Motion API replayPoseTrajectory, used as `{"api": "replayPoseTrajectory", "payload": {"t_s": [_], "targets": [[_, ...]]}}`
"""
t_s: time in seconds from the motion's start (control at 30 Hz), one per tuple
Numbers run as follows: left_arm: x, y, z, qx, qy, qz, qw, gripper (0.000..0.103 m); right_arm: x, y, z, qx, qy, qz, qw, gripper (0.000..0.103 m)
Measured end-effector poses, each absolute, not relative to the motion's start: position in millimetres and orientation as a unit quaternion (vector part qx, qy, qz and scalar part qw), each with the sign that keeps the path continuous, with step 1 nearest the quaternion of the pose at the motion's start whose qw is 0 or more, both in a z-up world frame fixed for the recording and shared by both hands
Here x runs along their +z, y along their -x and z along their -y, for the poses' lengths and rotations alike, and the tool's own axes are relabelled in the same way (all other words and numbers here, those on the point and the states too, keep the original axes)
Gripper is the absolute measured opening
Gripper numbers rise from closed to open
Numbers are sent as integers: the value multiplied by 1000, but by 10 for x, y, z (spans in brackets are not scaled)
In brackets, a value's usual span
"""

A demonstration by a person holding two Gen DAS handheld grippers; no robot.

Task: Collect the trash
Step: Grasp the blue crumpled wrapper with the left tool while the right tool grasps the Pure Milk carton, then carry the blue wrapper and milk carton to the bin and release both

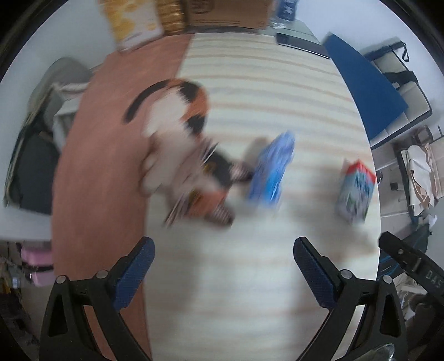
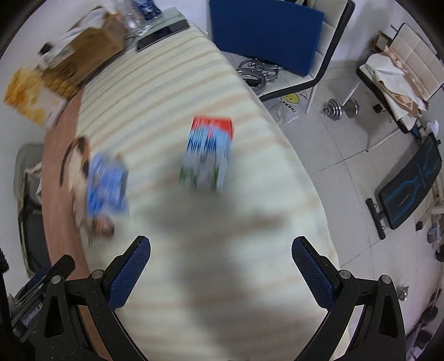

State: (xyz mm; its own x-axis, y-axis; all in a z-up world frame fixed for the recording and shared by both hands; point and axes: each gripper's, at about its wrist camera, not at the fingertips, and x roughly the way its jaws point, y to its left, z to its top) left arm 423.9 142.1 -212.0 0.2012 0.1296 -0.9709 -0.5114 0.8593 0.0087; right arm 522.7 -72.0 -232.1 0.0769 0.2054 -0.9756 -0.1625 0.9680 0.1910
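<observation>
Round table point(image 1: 249, 97) with cream striped cloth, brown bare wood strip point(image 1: 105, 166) along its left side; both views motion-blurred. Blue chair back point(image 2: 263, 36) past the table's far edge, tiled floor with a small dumbbell point(image 2: 341, 108) and a black-and-blue bench point(image 2: 410, 186) to the right. Cardboard box point(image 2: 88, 52), yellow-printed snack bag point(image 1: 133, 25) and flat dark phone-like slab point(image 2: 163, 34) at the far end of the table. Calico cat point(image 1: 177, 133), white, orange and black, on the table at the cloth's left edge, blurred. Trash: crumpled blue-and-white plastic wrapper point(image 1: 270, 172) on the cloth touching or just beside the cat, cannot tell which; red-topped blue-and-white carton point(image 2: 208, 155) lying on the cloth well right of it, near the table's right edge. Left gripper point(image 1: 223, 250) above bare cloth, blue-padded fingers wide apart, nothing between. Right gripper point(image 2: 220, 248) likewise spread wide, empty, over its own shadow, carton ahead of it
</observation>
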Motion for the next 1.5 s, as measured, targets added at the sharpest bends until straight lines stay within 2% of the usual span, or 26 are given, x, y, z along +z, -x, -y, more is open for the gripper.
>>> {"api": "replayPoseTrajectory", "payload": {"t_s": [0.07,0.17,0.2,0.23,0.3,0.33,0.4,0.47,0.53,0.67,0.93,1.13,1.5], "targets": [[-2227,-4522,-1468,202,152,-604,756,85,-2480,-5514,649,121,-22,-674,729,101],[-2403,-4853,-1515,188,148,-614,752,81,-2668,-5805,522,119,-28,-681,722,98],[-2454,-4938,-1533,184,147,-617,751,73,-2713,-5861,490,120,-29,-683,720,97],[-2520,-5015,-1540,179,147,-623,747,69,-2759,-5917,448,121,-28,-685,718,94],[-2625,-5116,-1542,168,152,-632,741,46,-2845,-5973,361,125,-24,-689,713,89],[-2672,-5153,-1536,165,156,-637,737,40,-2891,-5993,322,127,-21,-692,710,86],[-2739,-5150,-1532,157,166,-642,732,21,-2937,-5990,267,131,-14,-695,707,78],[-2749,-5119,-1528,157,173,-639,733,15,-2989,-5990,209,136,-1,-697,704,63],[-2728,-5051,-1518,161,174,-636,735,10,-3035,-5961,156,141,21,-697,703,57],[-2658,-4819,-1499,177,170,-627,739,5,-3007,-5841,116,161,58,-683,710,56],[-2569,-3893,-1322,207,193,-620,732,5,-2875,-5108,318,222,125,-675,692,55],[-2698,-3252,-1105,213,216,-633,712,5,-2893,-4464,484,248,167,-684,666,55],[-2697,-3086,-972,230,216,-627,712,4,-3033,-4204,517,228,184,-686,666,56]]}}
